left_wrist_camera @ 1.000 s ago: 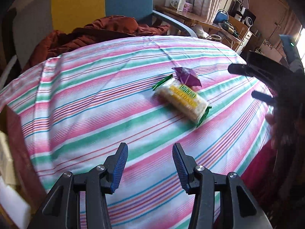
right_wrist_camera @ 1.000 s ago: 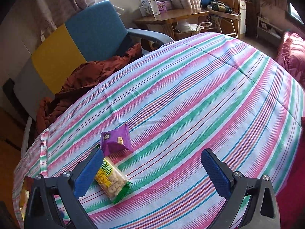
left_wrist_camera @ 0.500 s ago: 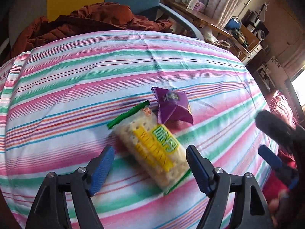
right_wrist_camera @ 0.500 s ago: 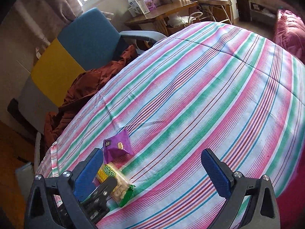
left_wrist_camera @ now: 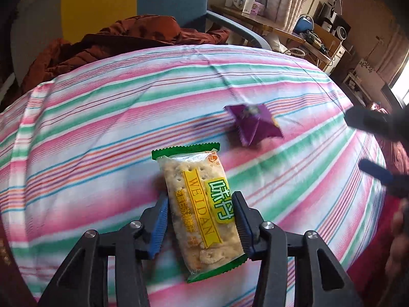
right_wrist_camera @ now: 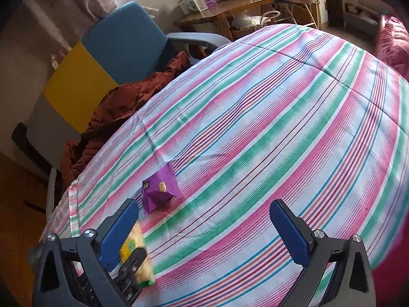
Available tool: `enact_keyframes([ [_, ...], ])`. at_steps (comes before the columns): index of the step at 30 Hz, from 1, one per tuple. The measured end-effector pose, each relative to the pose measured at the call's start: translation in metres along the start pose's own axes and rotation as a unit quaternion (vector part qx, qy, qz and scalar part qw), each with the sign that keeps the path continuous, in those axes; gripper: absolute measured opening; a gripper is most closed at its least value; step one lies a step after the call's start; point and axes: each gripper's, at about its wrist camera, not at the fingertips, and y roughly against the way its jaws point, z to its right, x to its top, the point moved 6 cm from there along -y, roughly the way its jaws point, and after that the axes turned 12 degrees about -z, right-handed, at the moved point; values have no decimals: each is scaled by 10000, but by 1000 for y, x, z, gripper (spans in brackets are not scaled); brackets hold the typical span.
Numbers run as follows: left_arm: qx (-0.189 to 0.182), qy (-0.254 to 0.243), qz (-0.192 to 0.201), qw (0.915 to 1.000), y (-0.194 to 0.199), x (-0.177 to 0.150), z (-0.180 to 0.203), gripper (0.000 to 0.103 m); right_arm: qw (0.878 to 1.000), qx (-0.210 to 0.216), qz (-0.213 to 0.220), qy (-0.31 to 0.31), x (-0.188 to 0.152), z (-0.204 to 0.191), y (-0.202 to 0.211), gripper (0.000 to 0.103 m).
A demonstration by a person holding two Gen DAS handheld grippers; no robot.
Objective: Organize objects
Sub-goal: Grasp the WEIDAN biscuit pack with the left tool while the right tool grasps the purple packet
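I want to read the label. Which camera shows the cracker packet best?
The left wrist view: the cracker packet fills the centre, label facing up. The right wrist view shows only a blurred edge behind its own claw finger.

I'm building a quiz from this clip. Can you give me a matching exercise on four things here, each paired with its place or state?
Things:
1. cracker pack
2. purple packet
3. right gripper
4. brown cloth

States:
A. open, empty
B. lying free on the striped sheet
C. heaped on the chair
D. between the left gripper's fingers

Pairs: 1-D, 2-B, 3-A, 4-C
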Motion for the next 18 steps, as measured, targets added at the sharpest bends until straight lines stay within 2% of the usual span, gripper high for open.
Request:
enact_keyframes([
  [6, 196, -10, 409, 9990, 22, -49, -31, 49, 9950, -438, -451, 781, -15, -25, -23, 103],
  [8, 300, -152, 490, 9982, 22, -57, -33, 45, 9898, -561, -651, 1136, -24, -37, -32, 103],
  [11, 450, -412, 708, 9956, 22, -62, -29, 45, 9792, -697, -848, 1707, -34, -55, -38, 103],
  [14, 257, -272, 667, 9971, 21, -59, -33, 45, 9547, -1076, -806, 2654, -37, -80, -37, 103],
  [18, 171, -253, 689, 9972, 20, -59, -35, 45, 9095, -1451, -735, 3827, -26, -101, -44, 101],
])
